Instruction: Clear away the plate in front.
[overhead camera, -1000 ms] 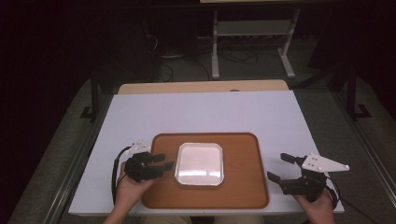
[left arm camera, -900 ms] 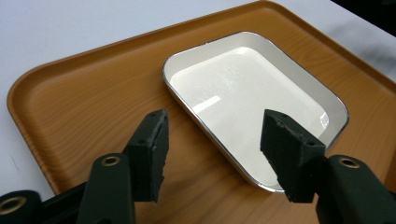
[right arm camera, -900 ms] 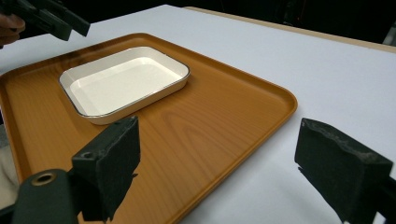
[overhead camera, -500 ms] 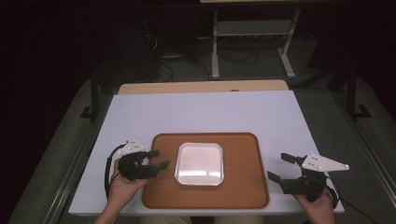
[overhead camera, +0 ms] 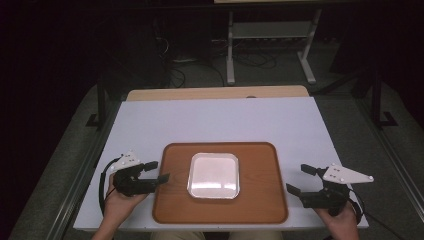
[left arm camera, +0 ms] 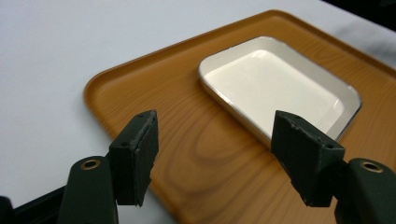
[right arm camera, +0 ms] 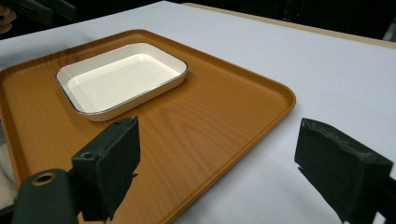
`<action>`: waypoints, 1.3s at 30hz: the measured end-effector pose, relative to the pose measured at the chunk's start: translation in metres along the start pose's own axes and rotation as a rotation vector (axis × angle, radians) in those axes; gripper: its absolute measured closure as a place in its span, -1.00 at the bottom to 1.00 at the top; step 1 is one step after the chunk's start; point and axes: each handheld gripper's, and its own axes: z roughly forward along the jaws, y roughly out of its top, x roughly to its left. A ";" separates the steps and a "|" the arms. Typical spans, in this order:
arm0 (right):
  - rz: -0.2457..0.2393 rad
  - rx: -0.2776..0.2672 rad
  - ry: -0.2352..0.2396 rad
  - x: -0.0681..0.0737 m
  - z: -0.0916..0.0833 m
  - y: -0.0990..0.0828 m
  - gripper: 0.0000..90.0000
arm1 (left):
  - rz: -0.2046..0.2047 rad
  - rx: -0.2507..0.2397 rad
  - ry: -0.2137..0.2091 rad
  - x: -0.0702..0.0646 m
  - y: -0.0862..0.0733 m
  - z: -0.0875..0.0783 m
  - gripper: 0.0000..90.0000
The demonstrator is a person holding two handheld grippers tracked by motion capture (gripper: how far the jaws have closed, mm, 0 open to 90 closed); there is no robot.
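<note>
High view showed a brown wooden tray [overhead camera: 260, 200] at the lower centre of the frame on the white worktop [overhead camera: 220, 122], with a white rectangular dish [overhead camera: 214, 175] sitting empty on its middle. The left tool [overhead camera: 155, 171] hovered at the lower left, its jaws spread and empty, tips at the tray's left edge — whether they touched the rim could not quite be told from above. The right tool [overhead camera: 301, 179] sat at the lower right, just off the tray's right edge, jaws likewise parted on nothing.

Left gripper view had the left tool [left arm camera: 215, 140] looking across the tray's near corner toward the dish [left arm camera: 280, 84], apart from both. Right gripper view put the right tool's [right arm camera: 219, 154] one jaw over the tray [right arm camera: 224, 121] and the other over bare worktop.

By my reading the work was at a resting point: the dish lay set on the tray, nothing was gripped, and any lifting or carrying remained undone.

Against the frame a second earlier, the left tool had drawn back leftward from over the tray to its edge — the right tool, tray and dish had stayed put.
</note>
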 end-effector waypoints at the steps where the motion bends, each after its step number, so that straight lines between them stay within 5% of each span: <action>1: 0.000 0.002 0.000 0.000 0.000 0.000 -0.70 | 0.001 0.000 0.002 0.002 -0.002 -0.002 -0.30; 39: -0.005 0.007 0.013 -0.001 -0.001 -0.001 -0.70 | 0.024 -0.072 0.093 0.013 -0.048 -0.045 -0.33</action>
